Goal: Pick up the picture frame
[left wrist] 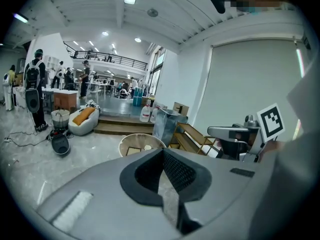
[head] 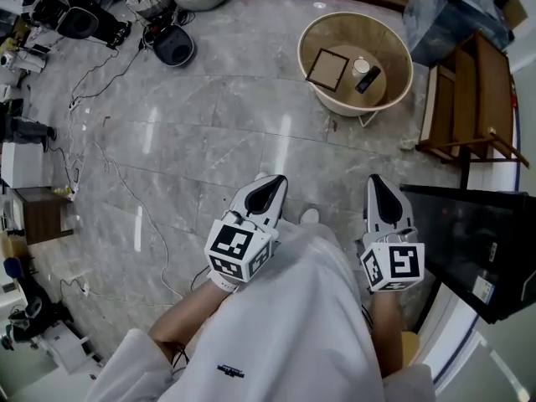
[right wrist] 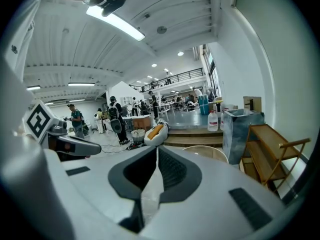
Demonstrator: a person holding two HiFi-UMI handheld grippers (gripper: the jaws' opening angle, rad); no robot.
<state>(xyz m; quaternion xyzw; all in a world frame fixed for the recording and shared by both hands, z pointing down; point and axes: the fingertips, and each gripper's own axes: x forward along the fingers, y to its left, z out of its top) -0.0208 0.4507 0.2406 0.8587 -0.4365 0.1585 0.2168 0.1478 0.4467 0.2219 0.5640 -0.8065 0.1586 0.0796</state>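
**Head view.** My left gripper [head: 273,182] and right gripper [head: 376,182] are held side by side above my lap. Both point out over the grey marble floor [head: 209,141], and neither touches anything. The picture frame [head: 327,68] lies flat inside the round bench [head: 311,36] with the raised rim. It is well ahead of both grippers and closer to the right one's line. In the same bench there are a small white round item [head: 361,65] and a dark remote-like object [head: 368,79]; the frame lies apart from both. A wooden rack [head: 469,99] stands just to the right of the bench. Cables [head: 92,82] trail over the floor at the left.

**Left gripper view.** The fingers [left wrist: 182,171] of my left gripper [left wrist: 162,151] are pressed together at the tips, with nothing between them. Beyond the tips I see the round bench [left wrist: 125,141], and the picture frame [left wrist: 133,151] can just be made out inside it. My right gripper [left wrist: 235,131] shows at the right side of this view, apart from the bench.

**Right gripper view.** The fingers [right wrist: 172,171] of my right gripper [right wrist: 156,148] are likewise fully closed and hold nothing. Only a stretch of the round bench's rim [right wrist: 207,149] shows above them, and I cannot see the frame from here. The wooden rack [right wrist: 270,149] stands to the right, and my left gripper [right wrist: 75,145] is at the left edge.
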